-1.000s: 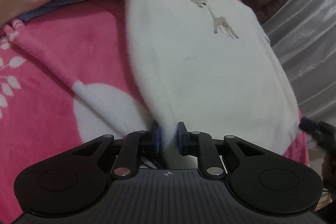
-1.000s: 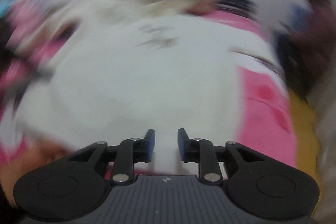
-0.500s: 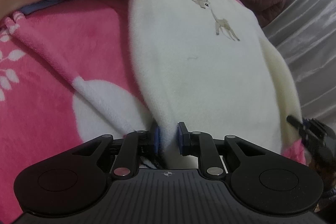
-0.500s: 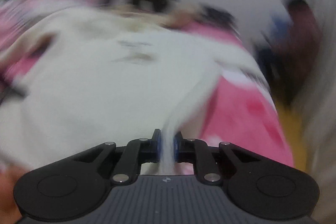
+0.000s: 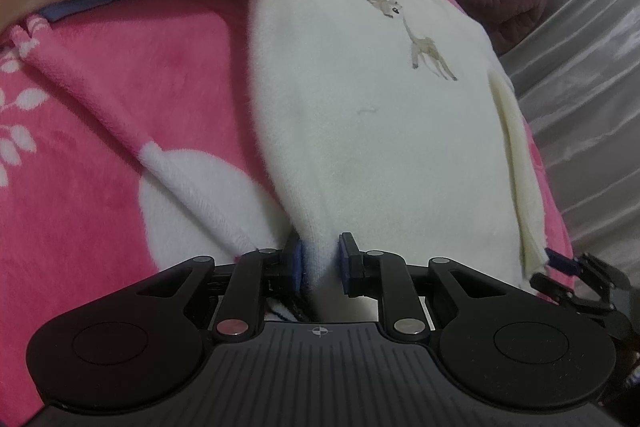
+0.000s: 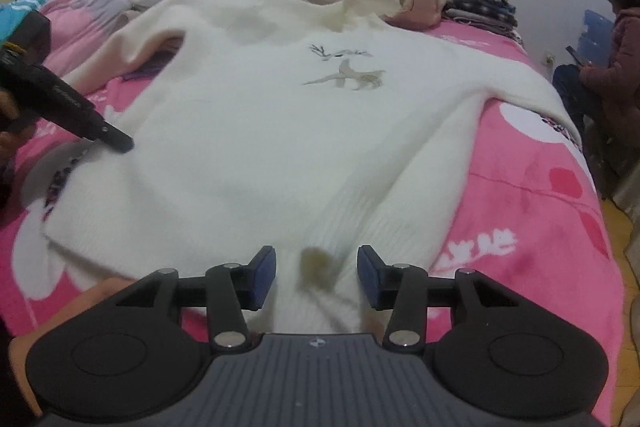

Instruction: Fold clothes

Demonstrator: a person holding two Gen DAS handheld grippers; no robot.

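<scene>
One cream sweater (image 6: 256,131) lies spread front-up on the pink blanket (image 6: 532,211) covering the bed. The left hand-held gripper (image 5: 319,261) pinches the sweater's near left hem between nearly closed pads. The right hand-held gripper (image 6: 316,273) is opening at the near right hem, fabric lying loose between its jaws.

A home bedroom: a bed under a pink blanket (image 6: 532,195), folded clothes (image 6: 480,7) stacked on it.
</scene>
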